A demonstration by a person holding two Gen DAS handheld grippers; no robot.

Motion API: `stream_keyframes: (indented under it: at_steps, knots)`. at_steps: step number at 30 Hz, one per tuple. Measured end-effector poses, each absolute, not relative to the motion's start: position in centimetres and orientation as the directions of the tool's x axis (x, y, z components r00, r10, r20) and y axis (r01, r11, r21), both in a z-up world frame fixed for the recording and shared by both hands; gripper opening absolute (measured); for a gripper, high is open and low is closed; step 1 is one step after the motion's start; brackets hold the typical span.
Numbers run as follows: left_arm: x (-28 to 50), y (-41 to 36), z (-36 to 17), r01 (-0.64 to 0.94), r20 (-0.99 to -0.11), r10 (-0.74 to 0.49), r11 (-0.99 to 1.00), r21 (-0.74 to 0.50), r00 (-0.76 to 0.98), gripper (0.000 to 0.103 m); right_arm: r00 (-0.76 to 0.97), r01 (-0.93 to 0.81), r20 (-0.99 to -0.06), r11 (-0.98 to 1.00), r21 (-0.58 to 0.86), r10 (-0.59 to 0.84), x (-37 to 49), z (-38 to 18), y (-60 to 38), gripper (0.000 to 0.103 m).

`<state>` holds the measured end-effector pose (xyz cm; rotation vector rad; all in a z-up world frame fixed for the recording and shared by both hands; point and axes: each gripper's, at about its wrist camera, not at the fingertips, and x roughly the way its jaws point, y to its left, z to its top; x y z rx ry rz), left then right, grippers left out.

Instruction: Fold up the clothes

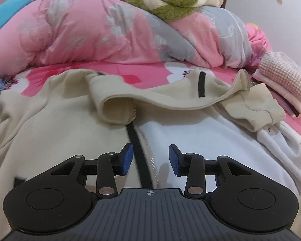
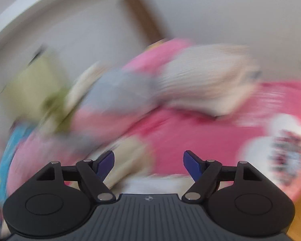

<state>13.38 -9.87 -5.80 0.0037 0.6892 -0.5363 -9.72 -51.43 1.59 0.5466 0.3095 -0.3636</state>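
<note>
Cream jacket [image 1: 70,124] under tilted, parted left hand-held gripper [image 1: 151,158].

Jacket [image 1: 56,124]: cream outside, white fleece lining, black zip band; bedsheet [image 1: 142,74]: bright pink with white flowers; quilt [image 1: 86,32]: pale pink and grey, white floral print; fuzzy blanket [image 1: 166,2]: green and cream stripes; folded stack [image 1: 285,78]: pink-and-white waffle check; gripper pads [image 1: 128,158]: blue, arms black.
</note>
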Motion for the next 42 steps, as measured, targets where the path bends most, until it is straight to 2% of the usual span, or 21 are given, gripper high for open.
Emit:
stream_keyframes:
  at_steps: [3,5,8,10,11,12,13,14,15,18,22,25,27,29,31,34,35,39,42]
  knots:
    - [14.4,-10.8,-6.1,0.483,-0.595,-0.486,0.857,-0.181,0.64,0.039,0.878,0.256,-0.465,0.932,0.257,-0.113,-2.4,1.2,-45.7,0.077]
    - [15.1,-11.2,-6.2,0.491,-0.587,-0.5,0.85,-0.191,0.637,0.039,0.861,0.14,-0.495,0.99,0.013,-0.115,0.9,0.0,-41.1,0.077]
    - [16.3,-11.9,-6.6,0.499,-0.583,-0.509,0.844,-0.194,0.633,0.039,0.837,-0.081,-0.532,0.935,-0.346,-0.125,5.3,-2.6,-34.2,0.078]
    - [17.0,-12.2,-6.9,0.501,-0.581,-0.512,0.843,-0.198,0.632,0.039,0.816,-0.165,-0.561,0.874,-0.458,-0.141,7.0,-4.7,-32.0,0.077]
    - [17.4,-12.4,-7.0,0.502,-0.58,-0.514,0.842,-0.2,0.632,0.039,0.803,-0.174,-0.575,0.861,-0.478,-0.157,8.1,-5.6,-31.9,0.075]
    - [17.7,-12.5,-7.1,0.501,-0.578,-0.517,0.841,-0.205,0.631,0.039,0.79,-0.183,-0.588,0.849,-0.496,-0.174,9.1,-6.4,-31.8,0.062]
    - [17.9,-12.6,-7.3,0.5,-0.576,-0.519,0.84,-0.21,0.632,0.039,0.775,-0.161,-0.607,0.873,-0.46,-0.177,10.0,-6.5,-32.9,0.047]
    - [18.1,-12.6,-7.5,0.498,-0.576,-0.52,0.841,-0.213,0.631,0.039,0.759,-0.137,-0.626,0.896,-0.421,-0.178,10.9,-6.4,-34.1,0.038]
    - [18.3,-12.6,-7.7,0.496,-0.576,-0.521,0.841,-0.217,0.63,0.039,0.744,-0.111,-0.644,0.918,-0.382,-0.178,11.7,-6.4,-35.3,0.024]
    - [18.6,-12.5,-8.3,0.494,-0.574,-0.526,0.839,-0.227,0.627,0.039,0.792,-0.005,-0.584,0.954,-0.299,-0.178,10.7,-3.4,-38.0,0.017]
    - [18.8,-12.4,-8.6,0.489,-0.57,-0.529,0.839,-0.239,0.629,0.039,0.828,0.236,-0.464,0.947,-0.219,-0.314,8.8,1.1,-43.9,0.015]
    - [18.9,-12.4,-8.7,0.49,-0.566,-0.534,0.836,-0.246,0.628,0.039,0.779,0.447,-0.432,0.886,-0.125,-0.454,7.6,2.7,-50.1,0.015]
    - [18.9,-12.5,-8.7,0.488,-0.567,-0.534,0.837,-0.248,0.628,0.039,0.722,0.555,-0.451,0.829,-0.074,-0.524,7.3,2.5,-53.9,0.017]
    - [18.9,-12.5,-8.7,0.487,-0.568,-0.532,0.838,-0.247,0.628,0.039,0.654,0.618,-0.513,0.784,-0.06,-0.556,7.4,0.7,-57.1,0.025]
    - [18.8,-12.5,-8.6,0.486,-0.567,-0.529,0.84,-0.242,0.632,0.039,0.58,0.674,-0.579,0.737,-0.053,-0.573,7.6,-1.2,-59.8,0.047]
    - [18.8,-12.6,-8.4,0.487,-0.568,-0.523,0.843,-0.231,0.635,0.039,0.547,0.736,-0.604,0.676,0.017,-0.58,5.9,-2.2,-61.0,0.048]
    - [18.8,-12.7,-8.4,0.488,-0.571,-0.52,0.843,-0.226,0.635,0.039,0.573,0.741,-0.578,0.668,0.063,-0.581,4.9,-1.7,-60.6,0.048]
    - [18.8,-13.4,-8.0,0.496,-0.573,-0.51,0.846,-0.196,0.642,0.039,0.708,0.678,-0.431,0.71,0.19,-0.56,2.7,1.0,-57.3,0.062]
    - [19.2,-14.0,-7.6,0.493,-0.567,-0.493,0.854,-0.169,0.66,0.039,0.827,0.467,-0.45,0.858,0.215,-0.337,4.7,1.7,-53.5,0.062]
